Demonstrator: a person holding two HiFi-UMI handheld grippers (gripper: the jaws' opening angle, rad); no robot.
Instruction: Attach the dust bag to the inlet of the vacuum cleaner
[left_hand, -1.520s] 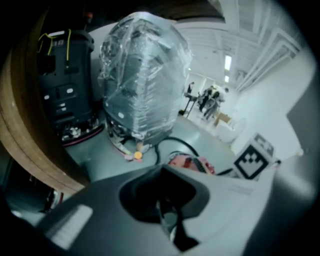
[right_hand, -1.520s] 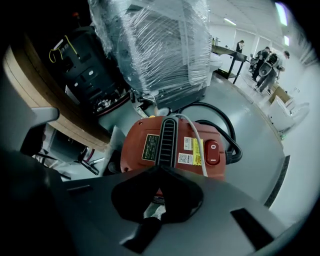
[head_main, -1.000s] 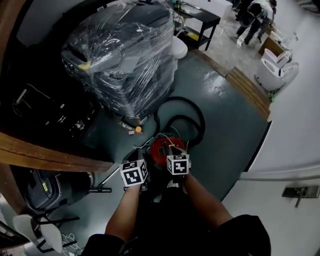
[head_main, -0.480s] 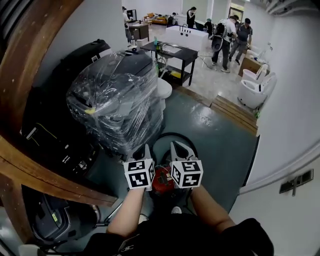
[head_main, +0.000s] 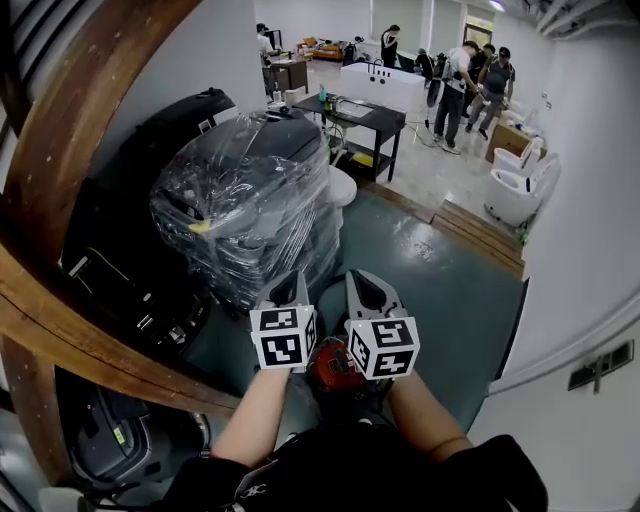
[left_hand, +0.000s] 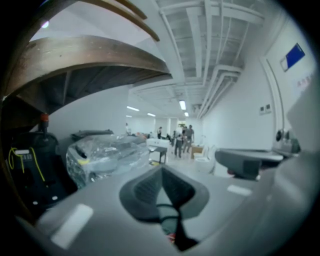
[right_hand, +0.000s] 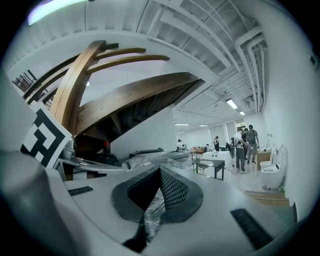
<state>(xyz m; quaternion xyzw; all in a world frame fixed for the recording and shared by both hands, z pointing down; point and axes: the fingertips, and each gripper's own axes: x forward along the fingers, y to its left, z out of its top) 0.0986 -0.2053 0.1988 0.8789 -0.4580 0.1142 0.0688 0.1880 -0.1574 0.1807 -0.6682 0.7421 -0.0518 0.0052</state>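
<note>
A wide curved wooden beam of a staircase fills the left side of the head view. Beside it a dark green floor goes on toward a brighter room, where some people stand far back. On this floor stands a big stack wrapped in clear plastic film. Behind the stack is a black tabletop, and at the right edge there are white toilets.

The vacuum cleaner – red, round – is on the floor close to the person's feet. In the head view it lies low between the two forearms, partly covered by the marker cubes.

Both tools are held up side by side, well above the vacuum cleaner, and they point toward the wrapped stack. The left tool is closed – in its own view the tips meet and nothing is held between them. The right tool is closed too, and its pads grip nothing.
</note>
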